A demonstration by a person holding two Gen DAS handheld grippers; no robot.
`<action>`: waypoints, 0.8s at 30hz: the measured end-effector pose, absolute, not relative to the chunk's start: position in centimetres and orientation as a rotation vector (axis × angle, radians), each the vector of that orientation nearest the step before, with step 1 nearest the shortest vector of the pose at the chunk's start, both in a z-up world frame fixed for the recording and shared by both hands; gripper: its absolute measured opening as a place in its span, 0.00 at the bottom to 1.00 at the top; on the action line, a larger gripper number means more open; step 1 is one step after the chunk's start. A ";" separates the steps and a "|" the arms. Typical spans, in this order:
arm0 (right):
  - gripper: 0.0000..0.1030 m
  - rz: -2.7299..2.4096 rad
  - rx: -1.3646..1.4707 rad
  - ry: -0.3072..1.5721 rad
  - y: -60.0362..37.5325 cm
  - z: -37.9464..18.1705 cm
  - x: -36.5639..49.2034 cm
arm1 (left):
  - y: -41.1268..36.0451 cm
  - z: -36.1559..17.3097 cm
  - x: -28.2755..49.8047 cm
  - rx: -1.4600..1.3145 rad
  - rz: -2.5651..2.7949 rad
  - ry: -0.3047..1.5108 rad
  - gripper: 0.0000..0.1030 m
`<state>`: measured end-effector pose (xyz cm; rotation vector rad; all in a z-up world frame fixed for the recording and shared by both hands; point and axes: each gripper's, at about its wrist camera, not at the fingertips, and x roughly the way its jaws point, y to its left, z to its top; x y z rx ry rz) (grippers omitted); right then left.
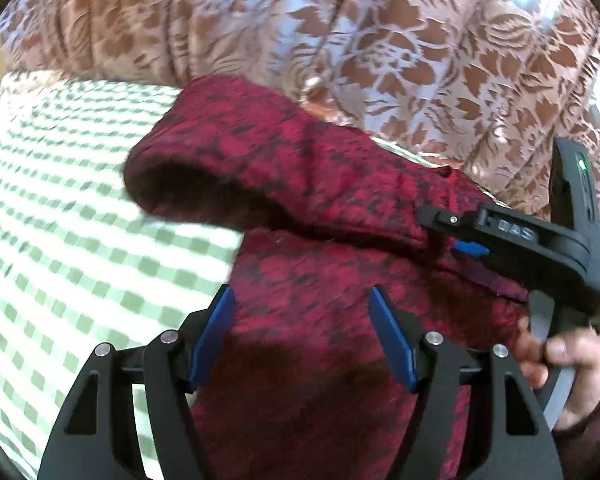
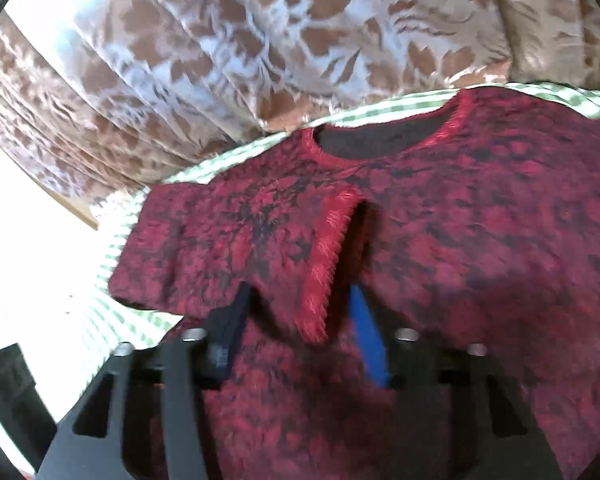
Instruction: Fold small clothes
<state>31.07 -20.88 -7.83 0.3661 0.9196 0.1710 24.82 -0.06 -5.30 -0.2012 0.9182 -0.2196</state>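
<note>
Light: daylight is coming through the patterned curtain [image 1: 380, 40], brightening both views.
Glare: the left edge of the right wrist view is blowing out to white.
Shadows: dark patches are falling on the red garment [image 2: 480, 240].
Blur: motion is smearing the right wrist view.
Distortion: fisheye edges are bending, corners vignetting black.

Red-black top [image 2: 440, 220], sleeve folded inward

close wrist views, shared garment [image 1: 340, 280]
</note>
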 end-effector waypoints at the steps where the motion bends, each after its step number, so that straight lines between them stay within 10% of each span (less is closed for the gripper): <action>1: 0.17 0.157 0.337 0.914 -20.5 -7.3 31.1 | 0.4 -5.5 24.7 -0.207 -0.210 0.923 0.67; 13: 0.06 0.085 0.285 0.620 -27.5 3.2 25.6 | 3.9 -6.6 24.0 -0.289 -0.100 0.955 0.67; 24: 0.06 -0.191 0.374 0.776 -38.3 -4.0 24.7 | 3.1 -7.0 23.3 -0.259 -0.104 0.982 0.67</action>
